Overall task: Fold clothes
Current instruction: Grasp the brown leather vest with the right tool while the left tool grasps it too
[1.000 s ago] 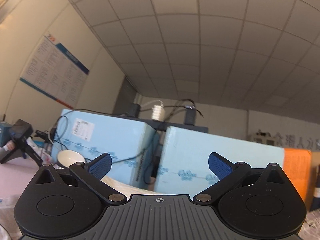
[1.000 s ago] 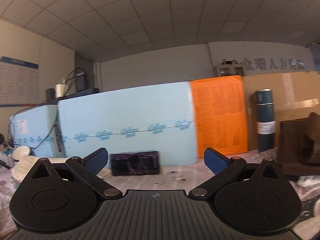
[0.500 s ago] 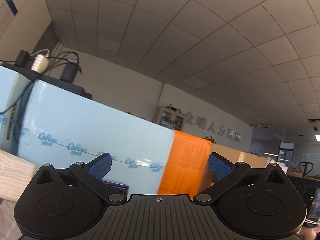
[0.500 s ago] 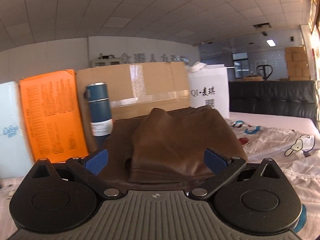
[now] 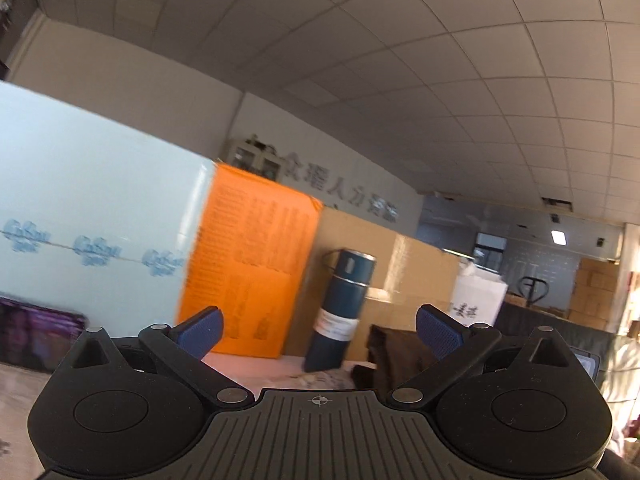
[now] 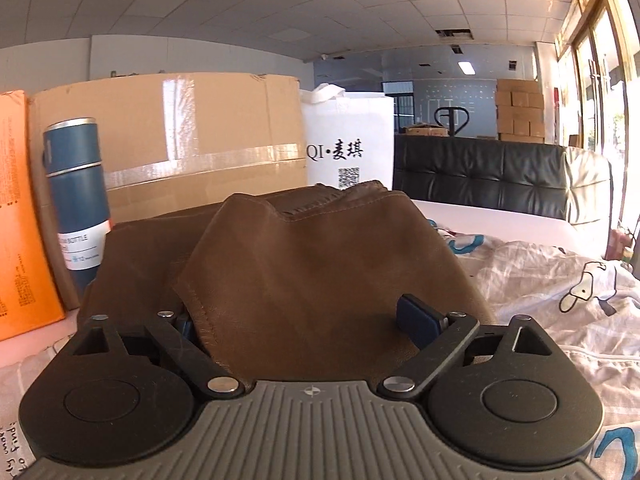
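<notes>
One creased brown leather-like garment (image 6: pixel 320 264)

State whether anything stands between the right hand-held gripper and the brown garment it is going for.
Nothing visible does. The right hand-held gripper is open with the brown garment already between its fingers, no object in front of it. The blue bottle stands off to the left beside the cardboard box, clear of the approach.

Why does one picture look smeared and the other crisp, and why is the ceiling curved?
Left wrist view: motion blur smears the orange box and pale blue panel. Right wrist view: sharp on the brown garment, glare on the cardboard box's tape, window overexposed. The fisheye lens bends ceiling lines in both.
</notes>
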